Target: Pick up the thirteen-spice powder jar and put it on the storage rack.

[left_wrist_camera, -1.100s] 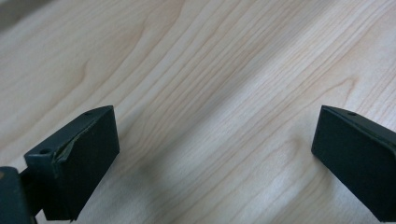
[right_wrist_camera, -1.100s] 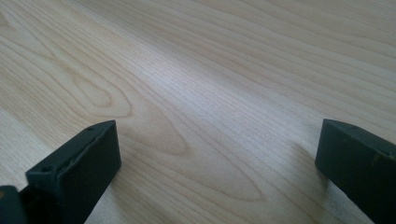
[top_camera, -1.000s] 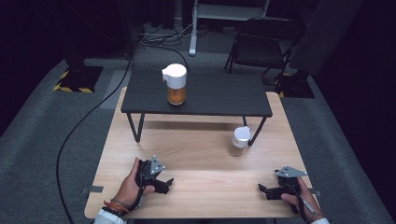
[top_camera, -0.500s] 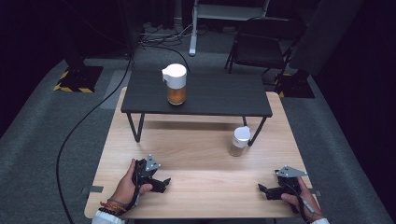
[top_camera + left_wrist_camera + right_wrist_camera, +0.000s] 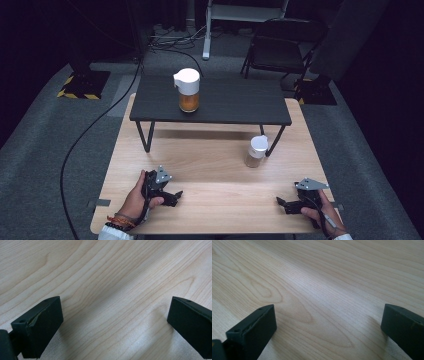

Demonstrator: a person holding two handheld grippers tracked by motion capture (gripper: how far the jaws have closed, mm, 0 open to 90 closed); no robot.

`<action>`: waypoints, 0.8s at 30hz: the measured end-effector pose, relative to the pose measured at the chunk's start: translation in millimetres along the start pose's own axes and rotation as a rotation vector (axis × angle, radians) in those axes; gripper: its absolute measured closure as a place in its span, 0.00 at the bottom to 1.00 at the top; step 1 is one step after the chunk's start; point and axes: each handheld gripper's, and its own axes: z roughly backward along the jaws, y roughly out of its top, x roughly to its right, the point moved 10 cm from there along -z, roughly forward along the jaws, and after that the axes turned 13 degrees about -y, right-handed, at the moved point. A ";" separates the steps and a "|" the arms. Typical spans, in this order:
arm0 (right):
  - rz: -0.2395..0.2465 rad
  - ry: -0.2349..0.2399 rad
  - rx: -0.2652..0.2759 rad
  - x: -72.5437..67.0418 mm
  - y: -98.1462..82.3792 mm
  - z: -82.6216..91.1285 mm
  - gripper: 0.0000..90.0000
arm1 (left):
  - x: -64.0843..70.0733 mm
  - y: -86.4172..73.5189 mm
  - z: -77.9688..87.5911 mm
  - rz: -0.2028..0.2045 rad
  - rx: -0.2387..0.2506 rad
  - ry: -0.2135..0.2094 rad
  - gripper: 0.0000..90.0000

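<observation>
A white-lidded jar of amber liquid [image 5: 188, 90] stands on the small black raised shelf [image 5: 235, 102] at the back of the wooden table [image 5: 215, 165]. A smaller white-capped clear bottle [image 5: 257, 151] stands on the wood by the shelf's right front leg. My left gripper [image 5: 175, 197] rests on the table at the near left, held by a hand, its jaws wide apart [image 5: 115, 322] over bare wood. My right gripper [image 5: 281, 203] lies at the near right, also open [image 5: 328, 325], with nothing between its jaws.
The shelf's thin black legs [image 5: 144, 136] stand on the wood. A black cable [image 5: 90, 130] runs over the grey floor at the left. A dark folding chair [image 5: 280, 50] and a white stand [image 5: 207, 40] are behind the table.
The left hand has turned its gripper slightly and slid it a little toward the near edge. The right gripper, jar and bottle have stayed put.
</observation>
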 end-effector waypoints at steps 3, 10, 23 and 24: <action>-0.001 -0.004 0.000 -0.6 0.0 0.4 0.00 | 0.0 0.0 0.0 0.000 0.001 0.000 0.00; 0.012 -0.009 0.016 -1.9 2.3 4.3 0.02 | -0.4 0.2 0.0 -0.003 -0.001 -0.002 0.00; -0.002 -0.082 0.137 -2.5 13.9 28.5 0.02 | -0.4 0.2 -0.1 -0.004 -0.001 -0.002 0.00; -0.008 -0.084 0.145 -2.9 14.9 29.7 0.02 | -0.3 0.2 -0.1 -0.004 -0.001 -0.002 0.00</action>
